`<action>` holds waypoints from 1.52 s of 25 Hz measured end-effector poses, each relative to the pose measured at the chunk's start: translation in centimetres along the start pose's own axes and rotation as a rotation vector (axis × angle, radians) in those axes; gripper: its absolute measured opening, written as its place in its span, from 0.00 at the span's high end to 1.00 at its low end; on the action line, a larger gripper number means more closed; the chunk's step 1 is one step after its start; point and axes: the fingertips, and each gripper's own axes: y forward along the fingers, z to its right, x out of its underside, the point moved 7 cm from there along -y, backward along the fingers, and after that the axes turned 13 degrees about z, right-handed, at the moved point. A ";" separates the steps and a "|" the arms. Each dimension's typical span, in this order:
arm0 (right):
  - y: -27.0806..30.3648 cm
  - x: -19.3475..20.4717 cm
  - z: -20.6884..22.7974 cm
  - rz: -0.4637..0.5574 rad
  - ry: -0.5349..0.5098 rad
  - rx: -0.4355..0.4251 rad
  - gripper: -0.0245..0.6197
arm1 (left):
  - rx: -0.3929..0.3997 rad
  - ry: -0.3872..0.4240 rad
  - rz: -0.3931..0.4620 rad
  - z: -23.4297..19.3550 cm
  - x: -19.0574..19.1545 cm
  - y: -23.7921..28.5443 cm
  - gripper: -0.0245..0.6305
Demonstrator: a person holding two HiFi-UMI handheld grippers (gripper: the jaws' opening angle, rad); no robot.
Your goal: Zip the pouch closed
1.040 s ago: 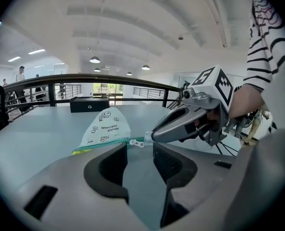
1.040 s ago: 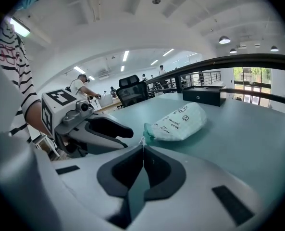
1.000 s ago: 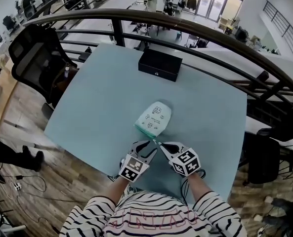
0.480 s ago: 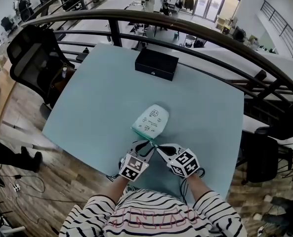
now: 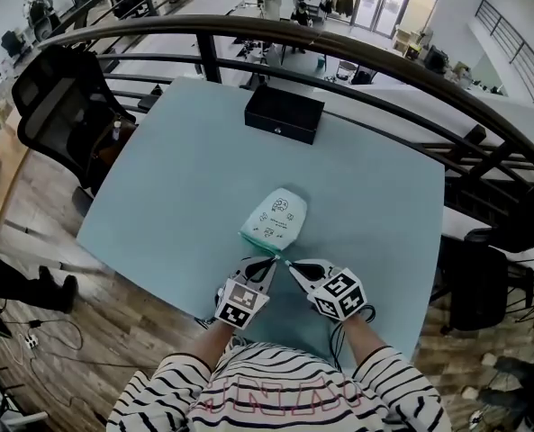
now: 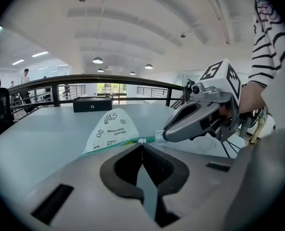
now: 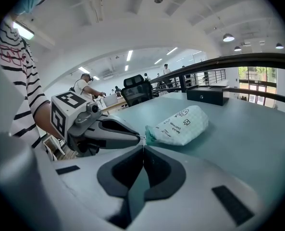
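White pouch [image 5: 277, 216] could slip from the pinching right hand-held gripper [image 7: 143, 147] once the left hand-held gripper [image 6: 142, 145], just clamped on the zip pull [image 6: 141, 141], tugs.

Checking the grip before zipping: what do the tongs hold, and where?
Left tongs, jaws just closed, pinch the pouch's zipper, seemingly its pull; right tongs pinch the pouch's near corner.

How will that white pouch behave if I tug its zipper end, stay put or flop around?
The pouch looks soft: its printed fabric bulges and sags in the right gripper view, so it will probably flop and bunch rather than hold shape. It seems light and rests on the smooth table, so an unbraced pull would likely drag it.
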 end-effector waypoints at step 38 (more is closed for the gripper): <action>-2.1 1.2 3.4 -0.010 0.047 0.121 0.92 | -0.210 -0.184 -0.100 -6.5 1.8 0.3 0.93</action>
